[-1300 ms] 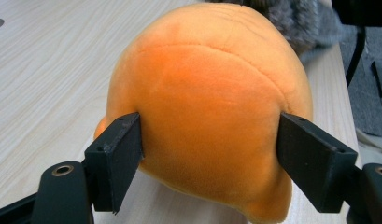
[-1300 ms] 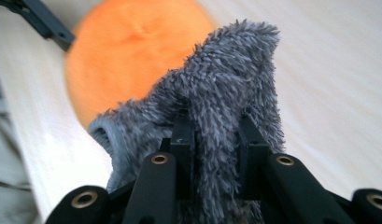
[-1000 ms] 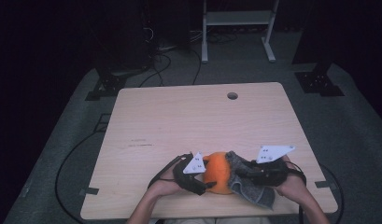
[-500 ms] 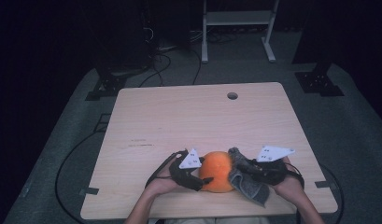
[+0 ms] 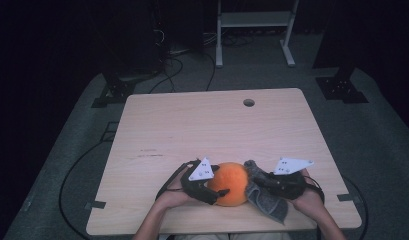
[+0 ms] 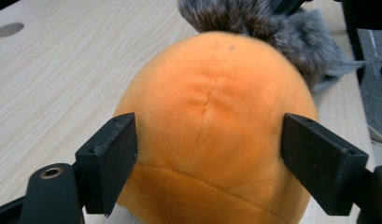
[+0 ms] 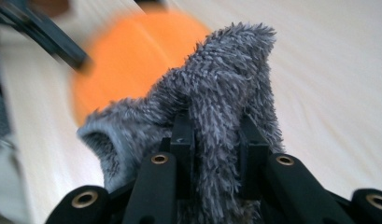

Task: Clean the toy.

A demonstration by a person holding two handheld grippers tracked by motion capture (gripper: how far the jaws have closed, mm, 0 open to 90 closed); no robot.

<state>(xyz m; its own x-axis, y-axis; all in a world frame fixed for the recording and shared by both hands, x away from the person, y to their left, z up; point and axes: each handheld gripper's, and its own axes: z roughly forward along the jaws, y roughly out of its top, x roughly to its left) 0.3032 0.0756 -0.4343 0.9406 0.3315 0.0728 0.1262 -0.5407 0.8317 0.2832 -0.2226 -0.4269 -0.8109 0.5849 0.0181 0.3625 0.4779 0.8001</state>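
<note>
Two things are in hand near the table's (image 5: 157,125) front edge, a little right of its middle: an orange plush ball (image 5: 231,183) and a grey fuzzy cloth (image 5: 266,201), touching each other. Nearest the front edge, the cloth drapes from the right gripper (image 7: 215,135), whose jaws are pinched tight on a fold of the pile, a tuft standing up between them; its free end trails toward the front right corner. It looks light, limp and shaggy, so it should handle like a rag: it will sag and swing wherever it is not held, and a bunched fold, as taken now, is likely the surest hold. Its long axis runs roughly from the ball out toward the front right corner. Just behind and left of it sits the ball, seamed down the middle and visibly soft; I judge it light and squashy, apt to dent or roll rather than slip, best taken across its widest girth. Being round, it has no clear long axis; its seam faces the left gripper (image 6: 209,140). That gripper's jaws have just been opening and stand apart on either flank of the ball, the pads at or barely off the plush, not pressing in.
</note>
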